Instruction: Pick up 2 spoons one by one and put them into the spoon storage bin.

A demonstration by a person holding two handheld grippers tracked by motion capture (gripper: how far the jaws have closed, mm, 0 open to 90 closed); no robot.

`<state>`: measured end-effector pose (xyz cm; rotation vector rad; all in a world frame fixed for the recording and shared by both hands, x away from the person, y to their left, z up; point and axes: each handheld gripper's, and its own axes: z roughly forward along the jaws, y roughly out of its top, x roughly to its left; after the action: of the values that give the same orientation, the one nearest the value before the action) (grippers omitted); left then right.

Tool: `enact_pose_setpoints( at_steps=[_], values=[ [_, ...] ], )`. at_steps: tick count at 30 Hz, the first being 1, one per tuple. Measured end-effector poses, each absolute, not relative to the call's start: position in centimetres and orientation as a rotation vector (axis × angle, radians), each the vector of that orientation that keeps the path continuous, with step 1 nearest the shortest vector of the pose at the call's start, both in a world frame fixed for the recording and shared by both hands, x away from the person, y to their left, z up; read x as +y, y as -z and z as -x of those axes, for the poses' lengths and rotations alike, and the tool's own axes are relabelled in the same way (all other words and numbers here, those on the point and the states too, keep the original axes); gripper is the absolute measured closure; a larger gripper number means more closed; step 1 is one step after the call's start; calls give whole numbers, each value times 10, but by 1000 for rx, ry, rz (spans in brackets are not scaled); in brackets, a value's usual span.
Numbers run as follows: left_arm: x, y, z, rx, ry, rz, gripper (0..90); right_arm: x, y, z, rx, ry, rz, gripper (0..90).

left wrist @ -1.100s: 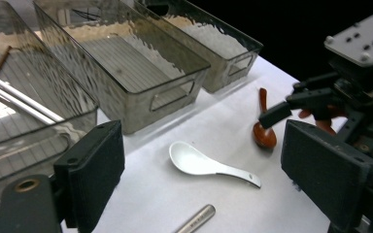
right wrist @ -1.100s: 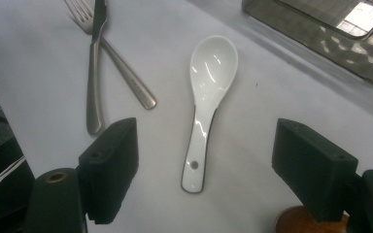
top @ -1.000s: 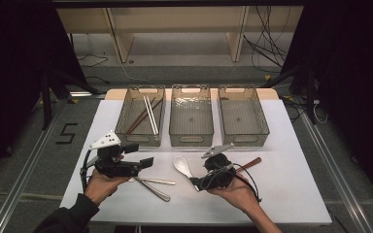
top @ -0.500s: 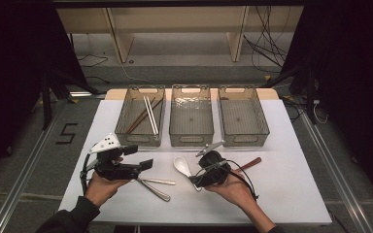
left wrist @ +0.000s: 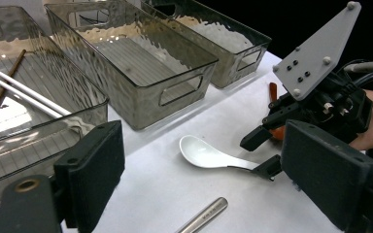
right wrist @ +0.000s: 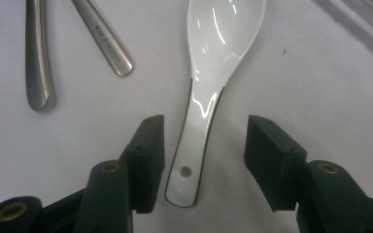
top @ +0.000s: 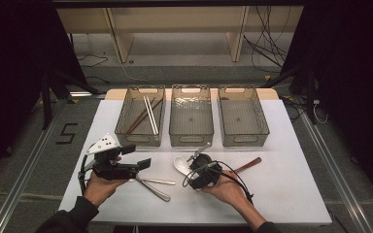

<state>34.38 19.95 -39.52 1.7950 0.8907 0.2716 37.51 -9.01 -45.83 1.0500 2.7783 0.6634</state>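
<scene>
A white ceramic spoon (top: 179,164) (left wrist: 203,154) (right wrist: 217,58) lies on the white table, bowl toward the bins. My right gripper (top: 190,168) (right wrist: 201,141) (left wrist: 261,154) sits low over its handle with one jaw on each side. Its jaws have just been closing, and a gap shows between each pad and the handle. My left gripper (top: 137,156) (left wrist: 209,145) is held above the table's left part, open, with nothing between its jaws.
Three clear bins stand in a row at the back: left bin (top: 124,110) with chopsticks (top: 148,114), middle bin (top: 191,141), right bin (top: 264,127). Two steel handles (top: 154,187) (right wrist: 39,63) lie left of the spoon. A brown-handled utensil (top: 247,165) lies at the right.
My right gripper has moved left and down onto the spoon's handle, and its jaws have narrowed around it. The left gripper has stayed put.
</scene>
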Motion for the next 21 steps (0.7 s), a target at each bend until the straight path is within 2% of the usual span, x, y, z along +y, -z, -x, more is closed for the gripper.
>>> enact_pose_setpoints(
  at_steps=[9,13,17,21],
  values=[
    [200,395,-342,883,-281,-1791,156,-85,464,-377,2795,-617,-1044,617],
    [199,395,-342,875,-278,-1802,155,-82,466,-378,2796,-609,-1025,635],
    [197,395,-342,868,-278,-1809,156,-82,466,-378,2778,-594,-1020,706],
    [197,395,-342,867,-276,-1810,156,-83,465,-379,2772,-591,-1028,741]
  ],
)
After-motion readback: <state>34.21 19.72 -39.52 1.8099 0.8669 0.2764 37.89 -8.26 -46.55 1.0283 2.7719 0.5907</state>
